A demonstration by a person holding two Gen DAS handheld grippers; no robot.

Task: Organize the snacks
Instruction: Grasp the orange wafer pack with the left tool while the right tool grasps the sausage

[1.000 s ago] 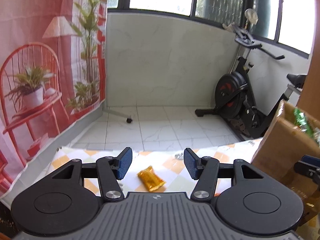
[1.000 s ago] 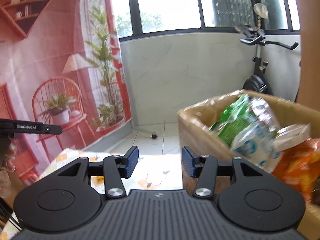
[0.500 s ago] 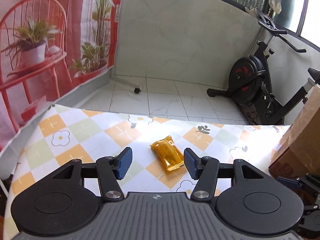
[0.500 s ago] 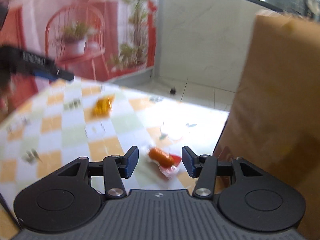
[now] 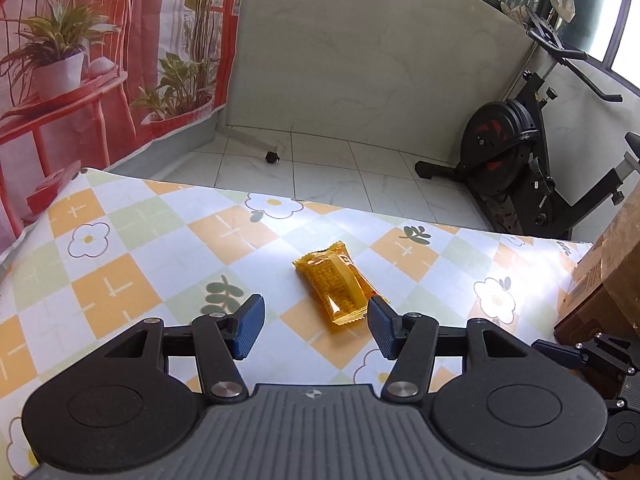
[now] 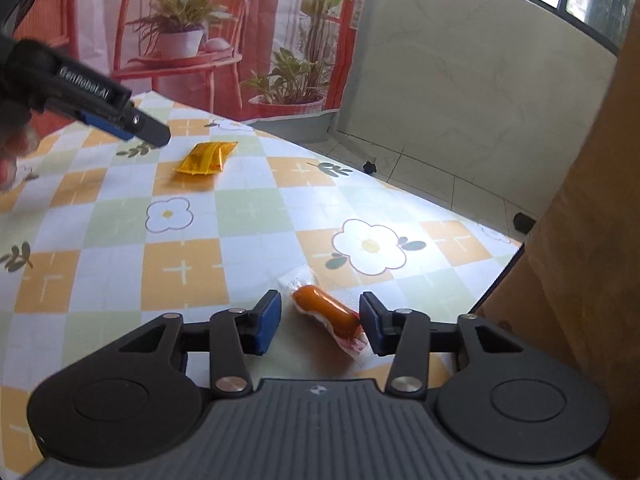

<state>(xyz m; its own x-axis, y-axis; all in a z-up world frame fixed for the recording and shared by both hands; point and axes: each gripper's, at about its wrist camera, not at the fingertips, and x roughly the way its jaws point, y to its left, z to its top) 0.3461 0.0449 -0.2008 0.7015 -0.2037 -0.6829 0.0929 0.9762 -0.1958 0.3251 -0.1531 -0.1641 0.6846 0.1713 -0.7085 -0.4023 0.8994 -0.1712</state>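
An orange snack packet point(image 5: 334, 286) lies on the checked tablecloth point(image 5: 120, 240). My left gripper point(image 5: 314, 326) is open, low over the table, with the packet's near end just ahead between the fingers. The packet also shows in the right wrist view point(image 6: 206, 158), with the left gripper's finger point(image 6: 120, 120) beside it. A wrapped sausage point(image 6: 326, 314) lies between the open fingers of my right gripper point(image 6: 319, 324). The cardboard box point(image 6: 592, 220) stands close at the right.
The box's corner point(image 5: 608, 272) is at the right edge of the left wrist view, with the right gripper point(image 5: 580, 354) in front of it. An exercise bike point(image 5: 520, 152) stands on the floor beyond the table's far edge. A printed backdrop point(image 5: 80, 60) hangs at left.
Both grippers have dropped from above the table toward it. The left one has closed in on the orange packet, the right one has swung from the box's top down to the sausage.
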